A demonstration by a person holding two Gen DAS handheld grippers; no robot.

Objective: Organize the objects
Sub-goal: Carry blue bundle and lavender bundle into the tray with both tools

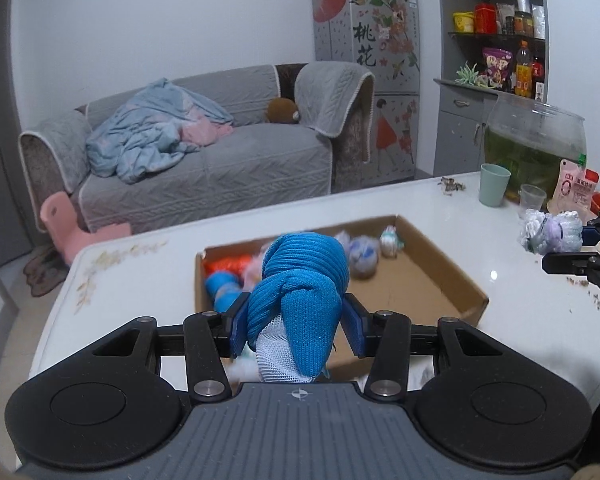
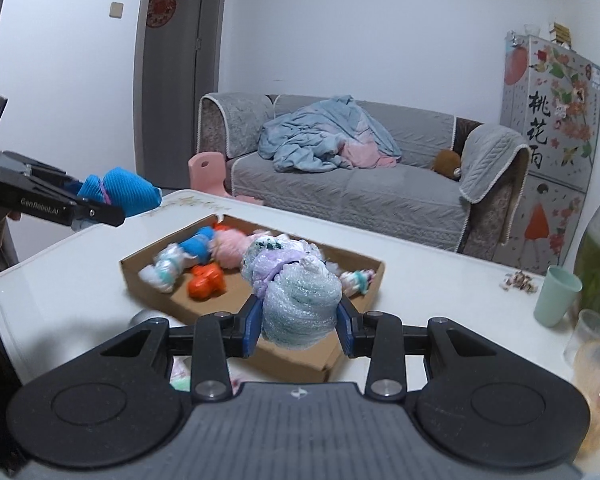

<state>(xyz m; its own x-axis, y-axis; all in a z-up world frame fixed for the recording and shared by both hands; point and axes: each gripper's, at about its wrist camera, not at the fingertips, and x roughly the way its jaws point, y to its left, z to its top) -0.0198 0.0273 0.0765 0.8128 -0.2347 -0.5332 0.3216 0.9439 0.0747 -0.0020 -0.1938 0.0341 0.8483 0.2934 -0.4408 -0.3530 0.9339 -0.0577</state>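
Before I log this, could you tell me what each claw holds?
Left claw: closed on blue sock bundle.
Right claw: closed on pale sock bundle.

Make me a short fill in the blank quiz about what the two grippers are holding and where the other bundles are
1. The left gripper is shut on a rolled sock bundle whose main colour is ____.
2. The right gripper clamps a pale bundle of green, white and ____.
3. The other bundles lie in a shallow ____ box on the white table.
4. The mint green ____ stands upright on the table near the fish tank.

Missing words: blue; purple; cardboard; cup
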